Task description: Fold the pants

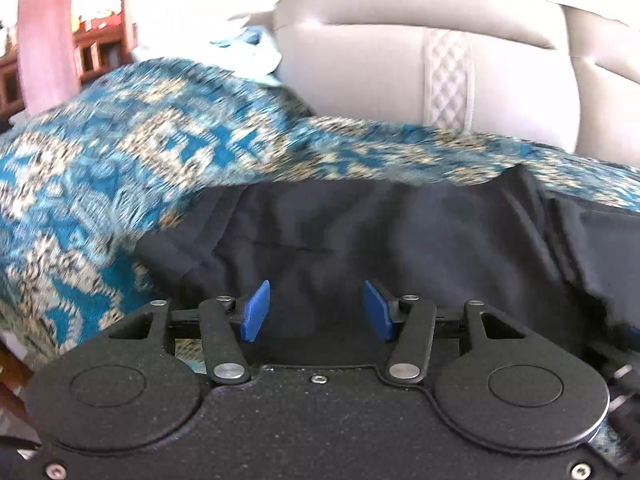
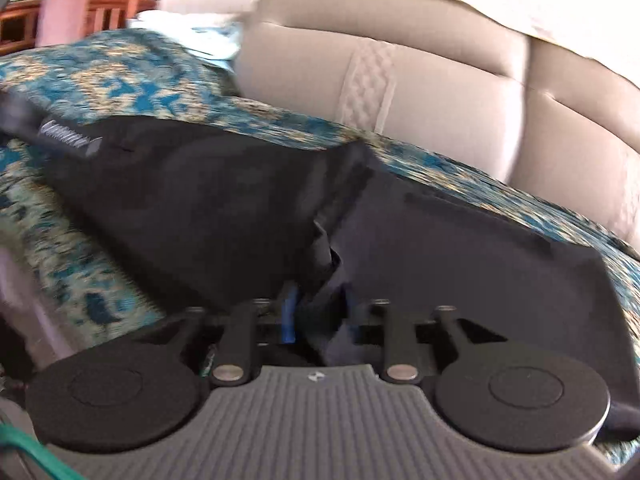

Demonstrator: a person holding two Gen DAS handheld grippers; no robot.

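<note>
Here the black pants [image 2: 248, 208] lie on a blue and tan patterned cover [image 1: 120, 152], in front of a pale padded headboard [image 1: 360, 64]. The right gripper [image 2: 316, 312] pinches a bunched fold of the pants between its blue pads [image 2: 290, 312], which sit close together. The left gripper [image 1: 316, 308] has its blue pads [image 1: 256, 312] wide apart over the dark cloth, holding nothing. It looks like a fold is under way. Next, I think the left one needs to close on an edge, so both can lift the cloth over evenly.
</note>
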